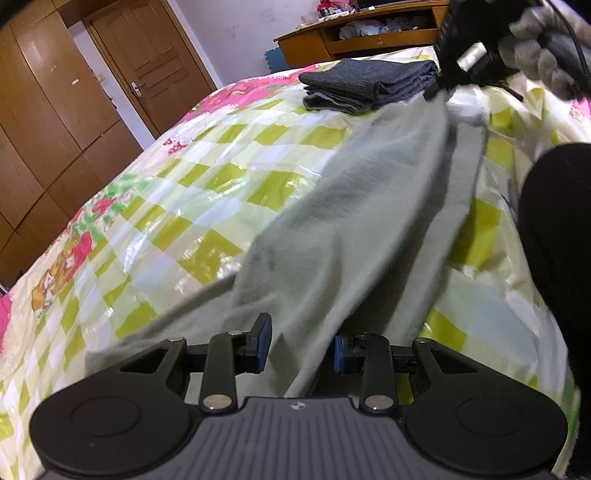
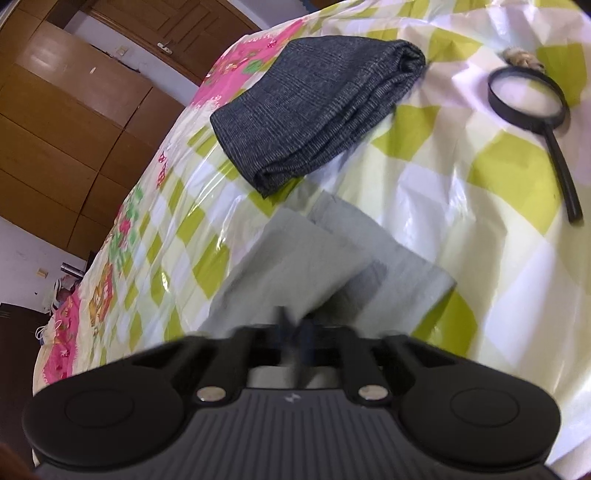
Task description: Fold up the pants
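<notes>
Grey-green pants (image 1: 369, 206) stretch in a long band across the bed, from my left gripper (image 1: 302, 349) at the bottom up to my right gripper (image 1: 448, 83) at the top right. A bunched fold of the cloth fills the gap between the left gripper's blue pads, which hold it. A gloved hand (image 1: 546, 51) holds the right gripper. In the right wrist view the right gripper (image 2: 297, 332) is blurred and pinched shut on the pants' hem (image 2: 317, 258), which lies in flat layers just ahead of it.
A folded dark grey garment (image 1: 365, 86) (image 2: 314, 110) lies beyond the pants. A magnifying glass (image 2: 528, 96) rests on the checked plastic bed cover (image 1: 192, 192). A person's black-clad leg (image 1: 554, 266) stands at the right. Wooden wardrobe (image 1: 44, 122), door and desk (image 1: 354, 33) line the room.
</notes>
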`<state>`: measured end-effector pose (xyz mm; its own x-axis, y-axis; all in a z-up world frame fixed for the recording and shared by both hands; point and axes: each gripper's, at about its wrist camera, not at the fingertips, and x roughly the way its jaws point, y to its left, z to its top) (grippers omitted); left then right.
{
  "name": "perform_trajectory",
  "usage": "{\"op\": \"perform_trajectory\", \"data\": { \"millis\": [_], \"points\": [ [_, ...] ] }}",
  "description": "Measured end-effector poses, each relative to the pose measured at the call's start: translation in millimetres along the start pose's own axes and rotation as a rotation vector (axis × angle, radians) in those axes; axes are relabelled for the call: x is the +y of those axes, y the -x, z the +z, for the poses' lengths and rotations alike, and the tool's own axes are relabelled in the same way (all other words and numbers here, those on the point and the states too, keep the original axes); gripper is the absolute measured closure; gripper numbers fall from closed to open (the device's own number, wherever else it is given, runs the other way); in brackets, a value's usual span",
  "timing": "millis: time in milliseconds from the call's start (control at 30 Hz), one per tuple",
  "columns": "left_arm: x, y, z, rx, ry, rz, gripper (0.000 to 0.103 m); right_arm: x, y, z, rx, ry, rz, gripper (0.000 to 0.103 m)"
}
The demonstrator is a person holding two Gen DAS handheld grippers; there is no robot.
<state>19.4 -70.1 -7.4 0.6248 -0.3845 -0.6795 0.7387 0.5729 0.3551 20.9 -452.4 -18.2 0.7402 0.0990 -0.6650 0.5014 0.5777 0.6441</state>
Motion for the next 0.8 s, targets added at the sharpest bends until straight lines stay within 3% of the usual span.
{"op": "perform_trajectory", "data": {
  "millis": [100,233,367,467,567,600,667,800],
  "points": [
    [10,6,11,-0.028,0.000,0.038,0.059,23,7,16,-0.036,0.065,0.033,0.100],
    [22,27,21,-0.089,0.028,0.090,0.060,67,34,36,-0.111,0.144,0.155,0.100],
    [10,29,10,-0.090,0.012,0.077,0.060,84,77,33,-0.194,0.225,0.265,0.100],
    [-11,7,-7,-0.006,-0.046,0.022,0.061,55,76,13,-0.185,0.229,0.196,0.100],
    [-27,2,-14,0.013,-0.092,0.021,0.071,-2,31,-2,-0.029,0.125,0.013,0.100],
    [-29,3,-13,0.011,-0.090,0.018,0.071,-16,21,-7,0.005,0.086,-0.010,0.099],
    [-26,4,-9,0.007,-0.074,0.004,0.071,-31,17,-14,0.027,0.027,0.014,0.095],
    [-22,2,-5,0.010,-0.056,0.004,0.070,-26,21,-9,-0.014,0.024,0.044,0.092]
  ]
}}
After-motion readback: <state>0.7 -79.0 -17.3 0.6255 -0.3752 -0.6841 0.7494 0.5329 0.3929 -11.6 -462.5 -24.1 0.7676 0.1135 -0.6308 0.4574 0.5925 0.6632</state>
